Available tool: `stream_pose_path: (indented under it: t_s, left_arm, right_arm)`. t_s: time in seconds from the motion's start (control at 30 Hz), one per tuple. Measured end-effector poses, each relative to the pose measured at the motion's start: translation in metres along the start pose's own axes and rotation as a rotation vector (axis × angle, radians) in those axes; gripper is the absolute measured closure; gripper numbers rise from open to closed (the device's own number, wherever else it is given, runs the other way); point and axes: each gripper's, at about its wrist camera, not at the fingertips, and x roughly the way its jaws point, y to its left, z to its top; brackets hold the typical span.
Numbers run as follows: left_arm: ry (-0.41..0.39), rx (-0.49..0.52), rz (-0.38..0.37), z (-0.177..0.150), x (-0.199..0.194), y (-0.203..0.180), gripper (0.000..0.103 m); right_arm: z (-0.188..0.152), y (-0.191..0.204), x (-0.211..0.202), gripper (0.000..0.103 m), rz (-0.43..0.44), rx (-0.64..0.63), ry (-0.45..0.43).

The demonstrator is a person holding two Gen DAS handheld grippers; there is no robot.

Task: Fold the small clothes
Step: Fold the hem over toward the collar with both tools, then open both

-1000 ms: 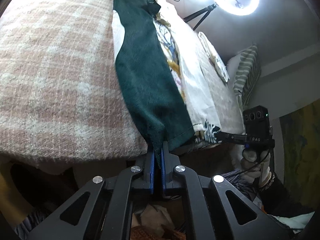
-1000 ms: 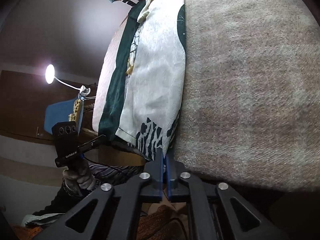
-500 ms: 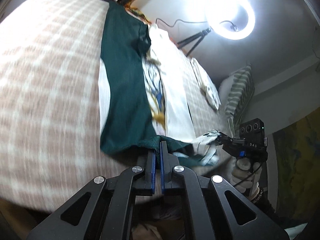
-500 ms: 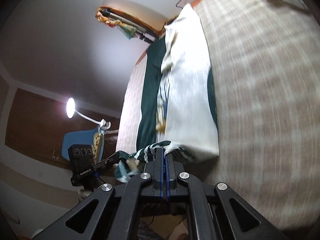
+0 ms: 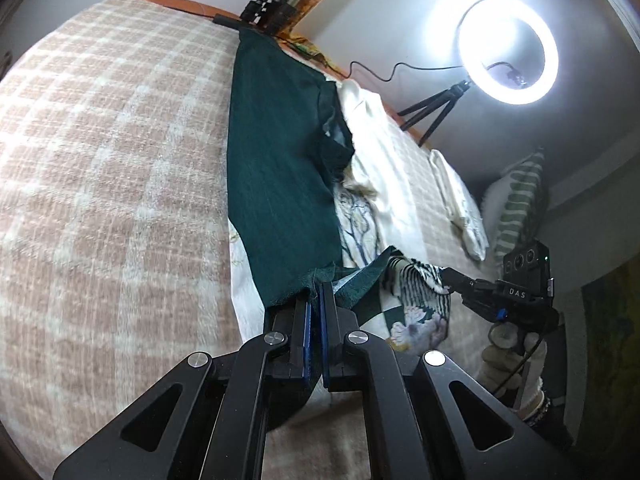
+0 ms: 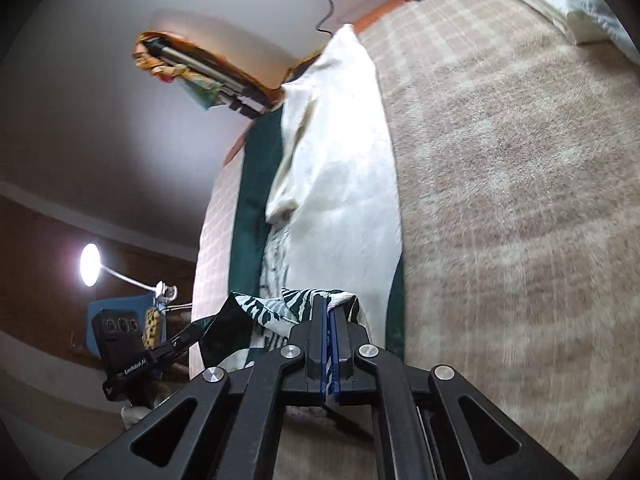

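Bedspread [image 5: 100,184] of beige checked wool under your long green-and-cream printed garment [image 5: 280,200].
Left gripper [image 5: 315,292] pinches its green hem at 6 o'clock; right gripper [image 6: 329,312] clamps the zebra-print corner [image 6: 280,304], both lifted.

You're over a bed with a pink-and-cream checked blanket [image 5: 100,184], filling the left of the left-wrist view. Ring light [image 5: 507,49] on a black tripod [image 5: 434,114] sits upper right, lit, cable trailing along the pale wall [image 5: 384,8]. Green-striped pillow [image 5: 518,204] is at the right edge. In the right-wrist view: desk lamp [image 6: 90,264] glowing at left, blue chair [image 6: 116,308] just below it, dark wood panelling [image 6: 36,248] behind.
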Motion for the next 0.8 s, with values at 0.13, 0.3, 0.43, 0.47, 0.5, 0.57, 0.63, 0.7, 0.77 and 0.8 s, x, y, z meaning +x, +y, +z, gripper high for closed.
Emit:
stream_pose_path:
  t_s: [0.13, 0.3, 0.43, 0.47, 0.5, 0.57, 0.63, 0.7, 0.77, 0.8]
  left_arm:
    - [-0.011, 0.008, 0.024, 0.008, 0.006, 0.002, 0.101]
    - [-0.034, 0.003, 0.026, 0.017, 0.011, 0.006, 0.101]
    - [-0.058, 0.023, 0.061, 0.024, 0.011, 0.003, 0.091]
    - [-0.068, 0.027, 0.089, 0.026, 0.01, 0.002, 0.09]
    - [-0.081, 0.03, 0.094, 0.027, 0.007, 0.001, 0.09]
    - [-0.109, 0.038, 0.104, 0.028, -0.001, -0.001, 0.083]
    - [-0.129, 0.072, 0.102, 0.025, -0.009, -0.006, 0.083]
    - [-0.122, 0.125, 0.104, 0.017, -0.012, -0.013, 0.083]
    - [-0.111, 0.178, 0.116, 0.007, -0.011, -0.02, 0.083]
    - [-0.1, 0.193, 0.127, 0.002, -0.008, -0.022, 0.083]
  right_arm:
    - [0.007, -0.006, 0.005, 0.103, -0.031, 0.006, -0.006]
    - [0.013, -0.005, 0.006, 0.103, -0.036, -0.003, -0.023]
    - [0.016, 0.001, 0.006, 0.095, -0.055, -0.027, -0.029]
    - [0.017, 0.001, 0.005, 0.083, -0.082, -0.03, -0.031]
    - [0.019, 0.003, 0.001, 0.077, -0.115, -0.046, -0.047]
    - [0.018, 0.01, -0.011, 0.074, -0.161, -0.091, -0.096]
    - [0.015, 0.02, -0.022, 0.074, -0.154, -0.148, -0.112]
    - [0.008, 0.032, -0.025, 0.074, -0.133, -0.218, -0.103]
    - [-0.002, 0.045, -0.023, 0.074, -0.137, -0.299, -0.08]
    - [-0.008, 0.05, -0.019, 0.074, -0.158, -0.334, -0.068]
